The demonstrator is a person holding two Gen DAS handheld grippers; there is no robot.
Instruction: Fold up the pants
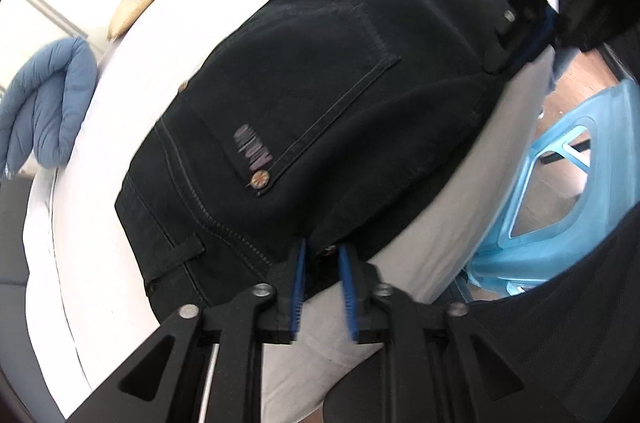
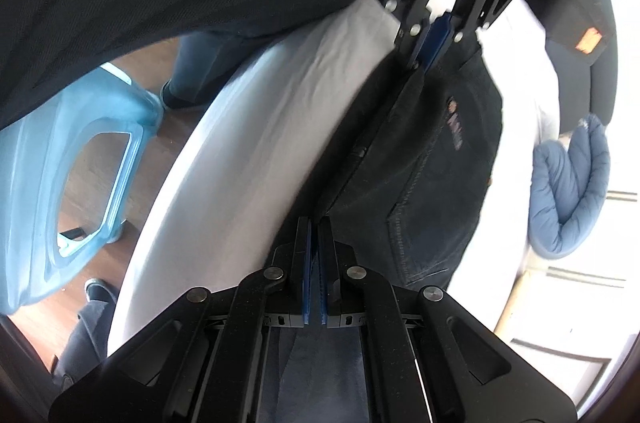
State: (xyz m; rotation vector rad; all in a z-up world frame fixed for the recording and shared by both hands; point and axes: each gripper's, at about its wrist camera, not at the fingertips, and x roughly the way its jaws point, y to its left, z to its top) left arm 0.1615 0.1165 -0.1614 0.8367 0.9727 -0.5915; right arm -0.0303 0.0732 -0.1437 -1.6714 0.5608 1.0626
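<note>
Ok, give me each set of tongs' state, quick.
Left tongs: part open, fingertips at the black denim pants waistband edge; grip cannot be told.
Right tongs: shut on pants.
</note>
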